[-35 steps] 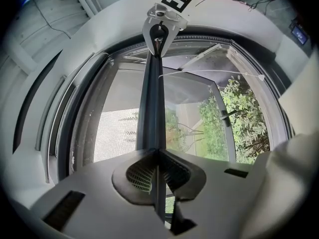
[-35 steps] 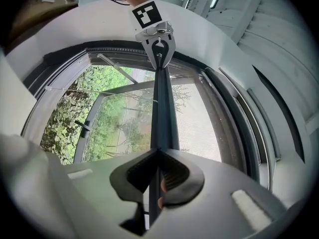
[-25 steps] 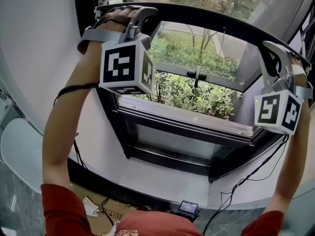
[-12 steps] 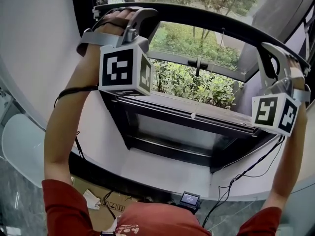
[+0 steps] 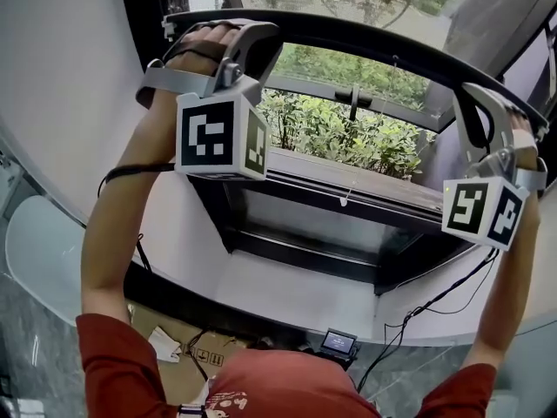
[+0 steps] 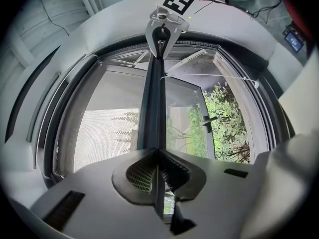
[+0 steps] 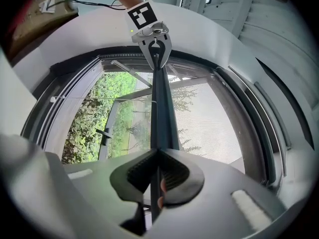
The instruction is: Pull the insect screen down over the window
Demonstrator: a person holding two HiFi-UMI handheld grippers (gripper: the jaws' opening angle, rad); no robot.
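Note:
The insect screen's black bottom bar (image 5: 383,46) spans the window opening in the head view. My left gripper (image 5: 258,35) is shut on the bar's left part, and my right gripper (image 5: 476,101) is shut on its right part. In the left gripper view the bar (image 6: 153,98) runs from my left gripper (image 6: 157,156) to the other gripper (image 6: 165,28), with grey mesh (image 6: 104,133) on one side. The right gripper view mirrors this: the bar (image 7: 162,108) sits pinched in my right gripper (image 7: 157,158), beside the mesh (image 7: 209,118).
Below the bar the window stands open onto green plants (image 5: 348,138), with a window handle (image 5: 354,96) and a white pull cord's toggle (image 5: 345,202). The dark sill frame (image 5: 313,255) lies beneath. A small device (image 5: 338,343), cables and a cardboard box (image 5: 187,355) are on the floor.
Both grippers have come down together with the bar still held. The gap of open window between the bar and the sill has shrunk.

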